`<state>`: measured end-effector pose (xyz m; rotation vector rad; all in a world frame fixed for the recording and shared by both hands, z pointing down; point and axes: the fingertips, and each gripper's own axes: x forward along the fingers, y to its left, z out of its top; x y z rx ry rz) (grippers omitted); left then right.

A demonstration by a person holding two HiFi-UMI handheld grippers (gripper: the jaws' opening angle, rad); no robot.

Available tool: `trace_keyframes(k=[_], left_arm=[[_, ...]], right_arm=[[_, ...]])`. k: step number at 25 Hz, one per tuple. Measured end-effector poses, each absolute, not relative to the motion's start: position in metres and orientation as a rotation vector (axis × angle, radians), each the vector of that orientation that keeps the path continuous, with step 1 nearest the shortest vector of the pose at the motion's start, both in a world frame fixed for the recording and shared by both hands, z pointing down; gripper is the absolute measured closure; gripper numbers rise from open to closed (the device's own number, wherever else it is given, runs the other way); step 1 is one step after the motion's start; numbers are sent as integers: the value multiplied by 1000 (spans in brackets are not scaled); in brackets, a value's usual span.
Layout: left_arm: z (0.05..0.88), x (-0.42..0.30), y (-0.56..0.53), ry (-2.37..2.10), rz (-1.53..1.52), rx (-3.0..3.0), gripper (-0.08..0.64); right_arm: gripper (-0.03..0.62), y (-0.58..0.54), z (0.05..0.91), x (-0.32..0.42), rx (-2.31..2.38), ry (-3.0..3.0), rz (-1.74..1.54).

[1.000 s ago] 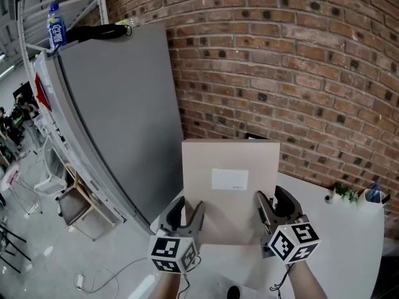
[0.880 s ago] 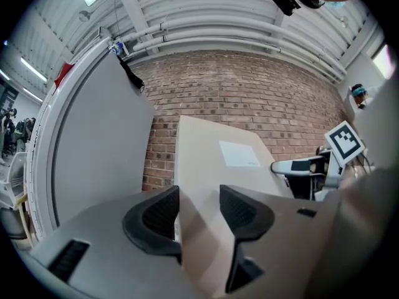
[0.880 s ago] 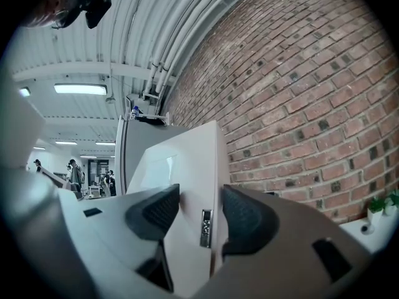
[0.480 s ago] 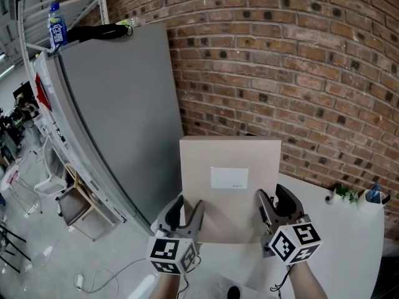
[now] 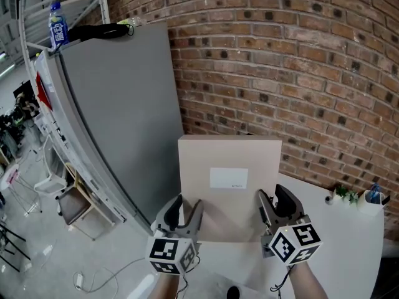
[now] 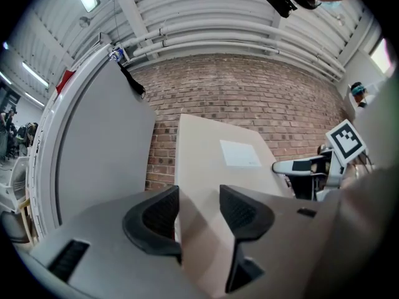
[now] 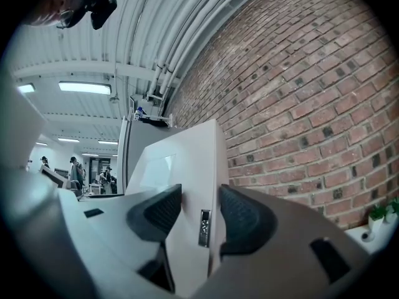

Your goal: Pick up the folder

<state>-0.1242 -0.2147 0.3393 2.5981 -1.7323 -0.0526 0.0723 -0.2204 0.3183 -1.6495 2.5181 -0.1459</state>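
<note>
A beige folder [image 5: 229,192] with a white label stands upright in front of the brick wall, above the white table's edge. My left gripper [image 5: 187,208] grips its lower left edge, and the pads [image 6: 163,212] press on the board from both sides. My right gripper [image 5: 274,203] sits on the lower right edge, around the spine. Its jaws are closing, and the folder [image 7: 187,167] fills the gap between the pads [image 7: 240,213]. In the left gripper view the folder [image 6: 212,161] runs away from my jaws toward the right gripper [image 6: 312,167].
A tall grey cabinet [image 5: 118,117] stands at the left with a bottle [image 5: 57,25] on top. The brick wall [image 5: 299,61] is close behind the folder. The white table [image 5: 349,242] carries small plants [image 5: 343,195] at its far right. People stand far off in the hall [image 7: 75,167].
The folder's top edge stands a little higher and wider in the head view. Both grippers stay at its lower corners.
</note>
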Motion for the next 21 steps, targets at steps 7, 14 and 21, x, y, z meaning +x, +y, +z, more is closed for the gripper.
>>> trace_keyframes(k=[7,14,21], left_arm=[[339,-122,-212,-1735,-51,2605,356],[338,-120,-211,-1739,-45,2612,356],[338,-119,-208,-1738,-39,2609,356]], right_arm=[[396,-218,320,75,-1649,2515,-145],[397,-217,319,77,-1648,2512,-143],[398,-214,318,77,-1651,2519,-139]])
